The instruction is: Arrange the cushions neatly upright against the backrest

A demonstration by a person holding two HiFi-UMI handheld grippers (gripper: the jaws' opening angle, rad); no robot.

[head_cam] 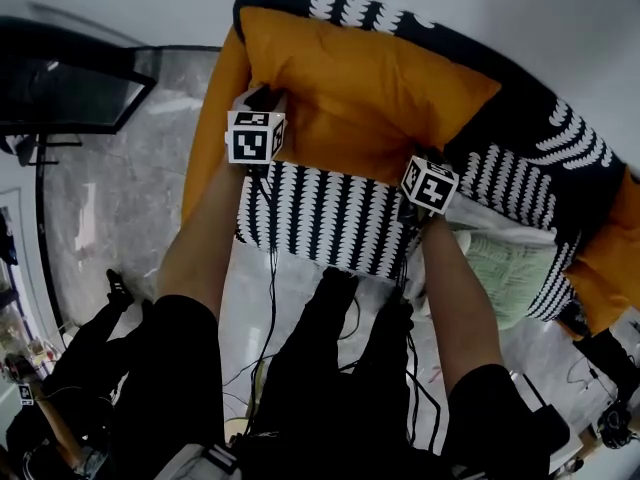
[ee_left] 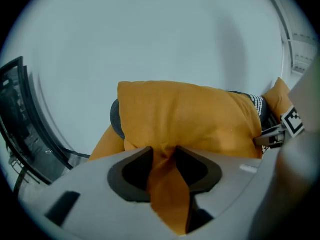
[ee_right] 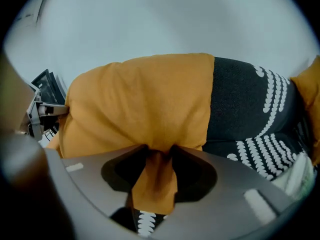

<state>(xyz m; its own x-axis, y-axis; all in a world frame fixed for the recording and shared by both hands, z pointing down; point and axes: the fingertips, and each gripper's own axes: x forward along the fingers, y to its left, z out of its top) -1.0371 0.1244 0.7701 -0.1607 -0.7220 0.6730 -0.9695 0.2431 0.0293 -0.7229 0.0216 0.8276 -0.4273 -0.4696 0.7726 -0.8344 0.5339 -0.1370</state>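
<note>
The sofa (head_cam: 330, 223), black with a white leaf print, carries the big orange cushion (head_cam: 370, 88). The cushion stands on its lower edge and leans on the backrest (head_cam: 360, 10) toward that backrest's left end. Both grippers have it by the lower edge, the side away from the backrest.

The left gripper (ee_left: 163, 155) has its fingers (ee_left: 131, 176) narrow. A gathered fold of the orange cloth is pinched at the tips, and a flap hangs back between them. The right gripper (ee_right: 159, 151) stands the same way: fingers (ee_right: 125, 173) close together, pads against a bunched fold of the same cushion. It grips further along the edge, toward the backrest's middle.

Right of the cushion, a stretch of the backrest is bare. In front of that stretch a pale green cushion (head_cam: 505, 268) lies on the seat, away from the backrest. A second orange cushion (head_cam: 612, 258) shows at the backrest's far right end. Off the backrest's left end is open grey floor (head_cam: 110, 218), then a dark glass-topped stand (head_cam: 60, 88).
</note>
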